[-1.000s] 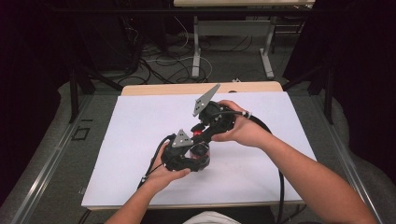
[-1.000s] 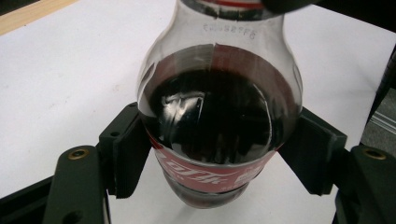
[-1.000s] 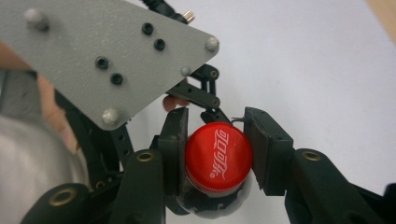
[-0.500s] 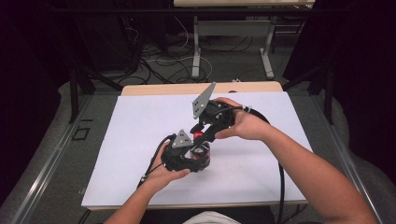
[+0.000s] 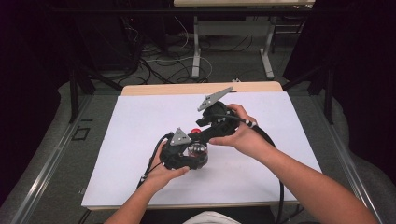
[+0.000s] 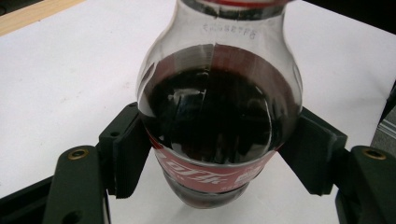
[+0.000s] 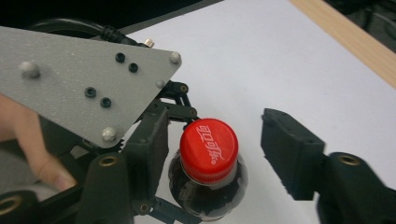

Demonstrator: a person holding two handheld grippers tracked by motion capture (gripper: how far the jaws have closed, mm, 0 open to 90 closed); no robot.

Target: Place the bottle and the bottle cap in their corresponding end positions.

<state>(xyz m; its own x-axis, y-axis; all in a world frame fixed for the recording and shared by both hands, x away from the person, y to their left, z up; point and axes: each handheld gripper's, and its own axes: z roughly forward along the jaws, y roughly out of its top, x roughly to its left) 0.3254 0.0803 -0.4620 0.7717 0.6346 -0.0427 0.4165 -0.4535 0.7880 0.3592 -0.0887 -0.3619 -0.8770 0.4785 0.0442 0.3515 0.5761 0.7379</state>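
So the cola bottle stands upright on the white sheet, sitting right between the left gripper's pads, which are pinching its belly at label height, one on each side. That grip looks solid enough.

The red cap is the worry. It sits between the right gripper's jaws, which have just been opening: one pad is right up against the cap's side, the other stands well clear with daylight in between. So nothing is gripping the cap right now.

My guess is they're working the cap loose in bites. If the right jaws close again off-centre, they'll likely catch just the cap's edge and skid round it instead of turning it. And the bottle's round and slick, so a hard twist up top could spin it inside the left pads or tip it sideways. It's also fizzy stuff with plenty still inside, so a cap that comes off fast could mean foam all over the sheet and both grippers.
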